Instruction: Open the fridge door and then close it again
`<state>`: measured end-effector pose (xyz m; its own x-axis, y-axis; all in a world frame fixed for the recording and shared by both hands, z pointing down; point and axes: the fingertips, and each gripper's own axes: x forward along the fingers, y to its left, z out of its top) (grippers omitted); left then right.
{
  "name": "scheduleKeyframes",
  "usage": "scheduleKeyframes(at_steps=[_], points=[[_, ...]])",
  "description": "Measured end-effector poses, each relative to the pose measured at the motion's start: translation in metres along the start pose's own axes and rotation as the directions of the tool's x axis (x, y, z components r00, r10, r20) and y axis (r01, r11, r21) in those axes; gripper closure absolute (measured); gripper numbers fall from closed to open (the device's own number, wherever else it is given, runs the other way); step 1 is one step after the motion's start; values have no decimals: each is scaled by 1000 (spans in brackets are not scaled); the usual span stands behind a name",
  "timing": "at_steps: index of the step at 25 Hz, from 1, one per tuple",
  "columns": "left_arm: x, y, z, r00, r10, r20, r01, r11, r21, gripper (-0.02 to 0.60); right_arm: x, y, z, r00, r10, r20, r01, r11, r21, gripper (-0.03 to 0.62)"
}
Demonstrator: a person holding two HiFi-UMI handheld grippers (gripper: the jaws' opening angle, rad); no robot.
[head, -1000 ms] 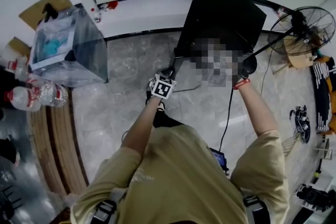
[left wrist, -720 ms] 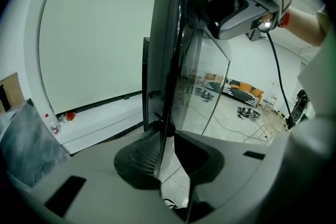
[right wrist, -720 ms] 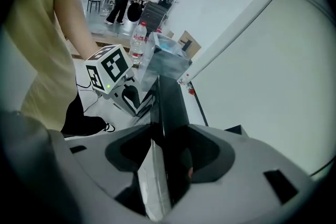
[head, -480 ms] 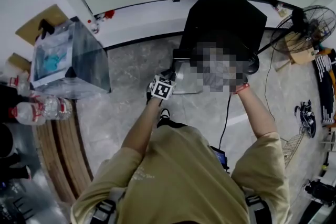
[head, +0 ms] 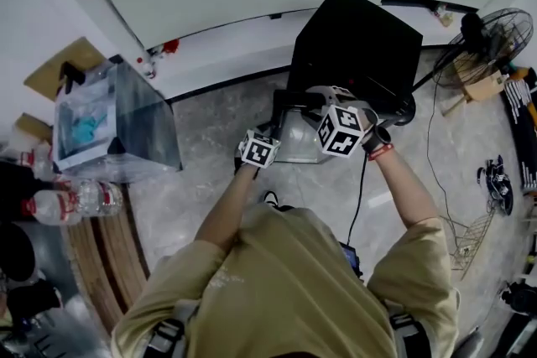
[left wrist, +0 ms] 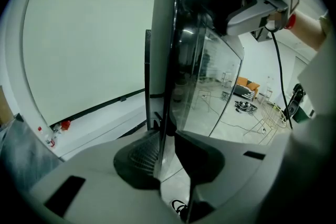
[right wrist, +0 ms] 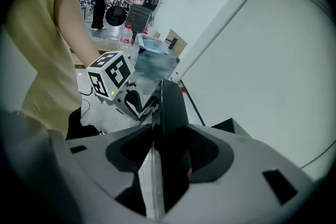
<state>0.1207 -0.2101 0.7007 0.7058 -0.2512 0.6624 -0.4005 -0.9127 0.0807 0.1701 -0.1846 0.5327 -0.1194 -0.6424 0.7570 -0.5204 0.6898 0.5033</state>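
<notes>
The head view looks steeply down from above; both gripper views sit close against the fridge door (left wrist: 167, 50), facing each other along it

Readable text: none in any view.
Marker cubes (head: 340, 130): black-and-white square patterns only, no letters or numbers.
Bottles (head: 84, 199): red labels, print too small to read.

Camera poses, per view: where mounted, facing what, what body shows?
Head view: on head, steeply down at fridge; torso, arms show.
Left gripper view: along left gripper's jaws, clamped on door; right gripper, wrist show.
Right gripper view: along its jaws, just closed further on door; left gripper, arm show.
All share the door.
</notes>
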Motion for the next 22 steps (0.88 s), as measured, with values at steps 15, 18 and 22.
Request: scheduleKeyframes(at_steps=[15,18,22], points=[[22,16,21,999,-36,8,35,999,17,494,13,-26,-7,999,-14,-43,16,998,63,368],[28,23,27,999,-45,13,45,999,22,494,19,-34,-6,998,-30,-52,34,997,75,368],[36,29,37,997,-73,16,73,997,34,493,25,-43,-10,996,-34,-79,42,994,99,368]])
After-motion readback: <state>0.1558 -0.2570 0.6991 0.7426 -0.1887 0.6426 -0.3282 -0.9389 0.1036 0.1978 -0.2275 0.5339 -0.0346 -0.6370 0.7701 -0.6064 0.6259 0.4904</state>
